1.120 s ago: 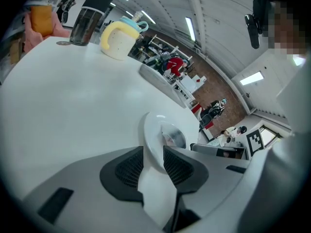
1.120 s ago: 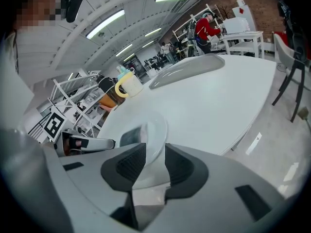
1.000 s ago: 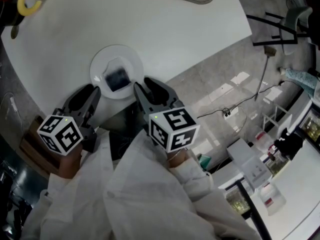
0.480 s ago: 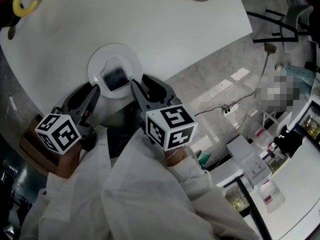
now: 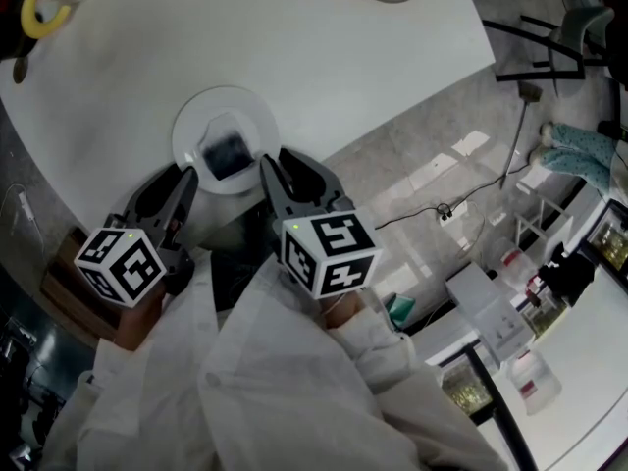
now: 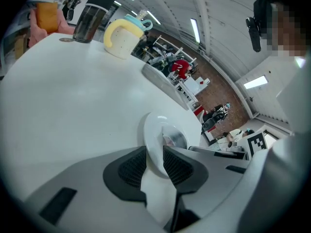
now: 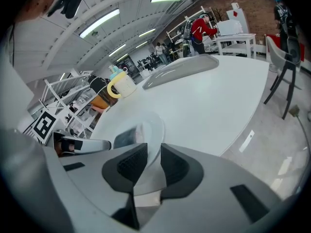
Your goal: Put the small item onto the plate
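Note:
A white plate [image 5: 224, 116] lies near the front edge of the round white table [image 5: 324, 57], with a small dark item [image 5: 228, 153] on it. My left gripper [image 5: 183, 184] is at the plate's near left rim. In the left gripper view the rim [image 6: 151, 144] fills the gap between its pads, and the gripper [image 6: 154, 158] is shut on it. My right gripper [image 5: 277, 165] is at the near right rim. Its jaws have just been closing with the plate rim [image 7: 154, 130] between them, and the gripper [image 7: 151, 155] now grips the rim. The item [image 7: 124, 136] sits just beyond.
A cream cup with a yellow handle [image 6: 121, 35] and a dark tumbler [image 6: 90, 21] stand at the table's far side. A grey mat [image 7: 180, 69] lies further back. Right of the table edge is grey floor with a cable [image 5: 461, 209] and a chair [image 7: 286, 57].
Plate, item and both grippers stay where they were. The right gripper's marker cube has shifted slightly to the left in the picture.

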Demonstrator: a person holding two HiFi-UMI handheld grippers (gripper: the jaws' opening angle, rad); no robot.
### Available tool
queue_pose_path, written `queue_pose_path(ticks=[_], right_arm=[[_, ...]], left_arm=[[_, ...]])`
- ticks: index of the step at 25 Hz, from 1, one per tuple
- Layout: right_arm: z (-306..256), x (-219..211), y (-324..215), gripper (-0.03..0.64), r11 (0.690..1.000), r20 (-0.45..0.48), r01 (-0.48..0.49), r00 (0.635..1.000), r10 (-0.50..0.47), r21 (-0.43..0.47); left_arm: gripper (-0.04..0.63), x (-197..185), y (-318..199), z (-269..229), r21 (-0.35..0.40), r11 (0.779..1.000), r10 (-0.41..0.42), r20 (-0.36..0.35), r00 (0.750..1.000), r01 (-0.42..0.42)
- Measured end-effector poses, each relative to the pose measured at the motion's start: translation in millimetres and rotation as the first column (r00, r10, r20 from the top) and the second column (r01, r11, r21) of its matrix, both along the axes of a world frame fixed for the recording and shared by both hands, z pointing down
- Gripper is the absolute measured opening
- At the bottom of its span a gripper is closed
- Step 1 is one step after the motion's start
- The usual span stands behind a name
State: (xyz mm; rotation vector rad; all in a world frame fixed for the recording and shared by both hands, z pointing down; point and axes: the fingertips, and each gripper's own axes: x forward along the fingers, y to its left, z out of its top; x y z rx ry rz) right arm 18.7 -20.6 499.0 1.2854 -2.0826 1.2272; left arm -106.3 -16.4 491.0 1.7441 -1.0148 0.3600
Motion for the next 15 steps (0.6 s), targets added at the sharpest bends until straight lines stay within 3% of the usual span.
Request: queue_pose_path(ticks=[6,15], right_arm=[[0.3,-0.7,-1.7,0.091,1.000,-0.039,-0.007,0.999,0.008,0.012],[1.6,-2.5,-1.5,0.090,0.999,-0.034,0.029,0.999,-0.029,0.016]], left_arm=[[0.081,-2.5,-0.4,2.7,0.020,1.000,-0.012,0.074,0.997,0.010],[0.078,-4.7,-1.4,5.5,0.011,1.000,-0.008,0.062,0.998,0.007]])
